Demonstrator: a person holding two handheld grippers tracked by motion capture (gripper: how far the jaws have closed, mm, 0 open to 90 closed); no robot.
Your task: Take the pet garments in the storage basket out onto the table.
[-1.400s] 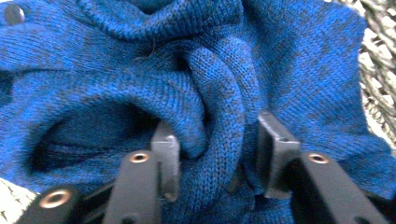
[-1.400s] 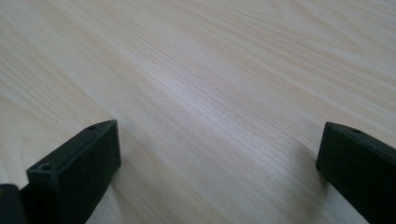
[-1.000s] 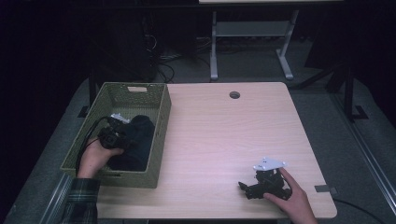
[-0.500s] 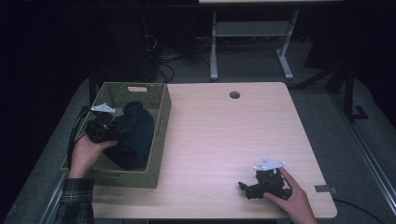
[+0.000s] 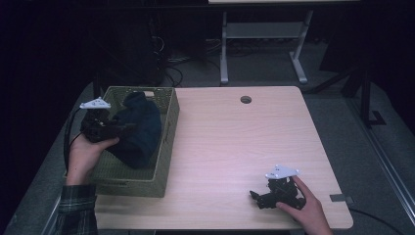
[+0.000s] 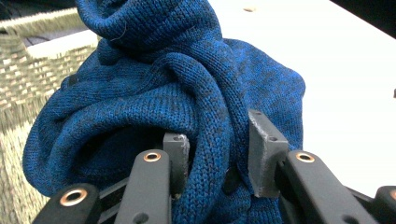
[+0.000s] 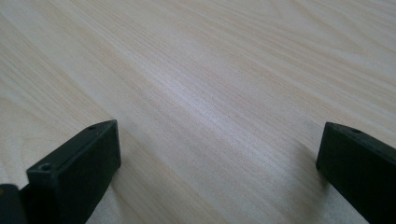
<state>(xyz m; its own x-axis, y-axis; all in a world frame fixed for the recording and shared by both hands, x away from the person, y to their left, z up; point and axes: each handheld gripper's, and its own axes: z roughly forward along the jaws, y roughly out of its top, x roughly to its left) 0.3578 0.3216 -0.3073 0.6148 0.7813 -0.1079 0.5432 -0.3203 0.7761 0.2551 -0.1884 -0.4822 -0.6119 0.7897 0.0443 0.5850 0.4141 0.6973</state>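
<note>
Blue knitted sweater has been raised out of the green woven basket over the past second in the high view, clamped by the left gripper; removal seems underway. From the left gripper view, a thick fold is pinched between narrowed jaws. From the right gripper view, wide-spread jaws are held empty over the wooden table

A plaid sleeve covers the left forearm. Each black hand-held gripper carries a grey three-cornered plate, brass-ringed screws and a trailing cable.
</note>
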